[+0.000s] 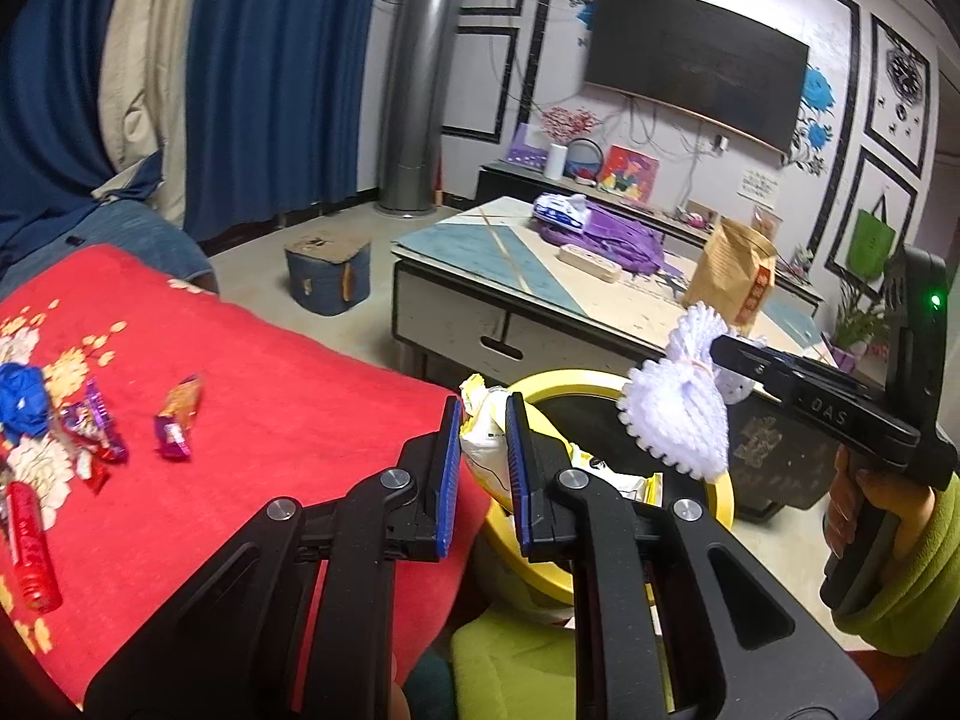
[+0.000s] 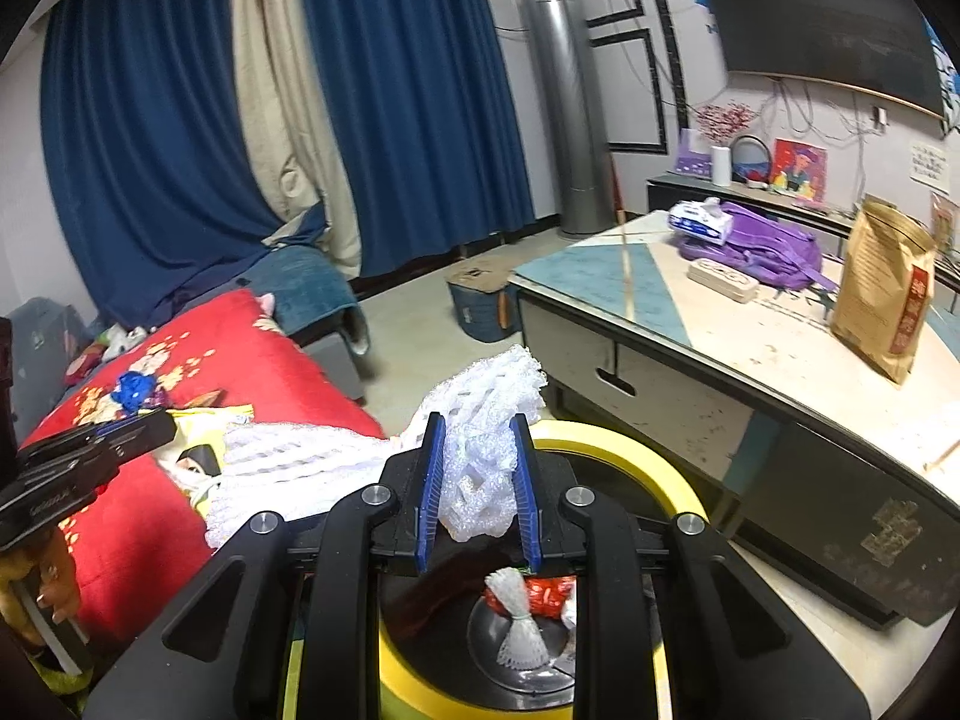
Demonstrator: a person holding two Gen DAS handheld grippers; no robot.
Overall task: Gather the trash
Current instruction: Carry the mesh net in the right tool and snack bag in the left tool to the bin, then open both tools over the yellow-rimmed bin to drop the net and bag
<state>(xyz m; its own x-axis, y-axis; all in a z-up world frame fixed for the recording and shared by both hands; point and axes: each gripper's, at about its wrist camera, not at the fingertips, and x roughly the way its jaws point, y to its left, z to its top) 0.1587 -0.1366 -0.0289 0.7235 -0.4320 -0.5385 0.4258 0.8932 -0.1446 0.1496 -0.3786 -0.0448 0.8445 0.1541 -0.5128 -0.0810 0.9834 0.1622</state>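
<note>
Right wrist view: right tongs [image 2: 477,474] clamp white foam net [image 2: 480,456] above yellow bin [image 2: 636,450]. Left tongs [image 1: 483,468] clamp yellow wrapper [image 1: 483,432] at bin's near-left rim. Judgement: centre both over opening, lower, then release; wrappers [image 1: 174,420] remain on red blanket [image 1: 288,408].

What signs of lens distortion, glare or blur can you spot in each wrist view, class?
Left wrist view: the fisheye bends the TV and curtains into curves, black corners frame the image, and a green LED glares on the right gripper. Right wrist view: the table edge bows, and the white foam net between the jaws looks overexposed and soft.
</note>
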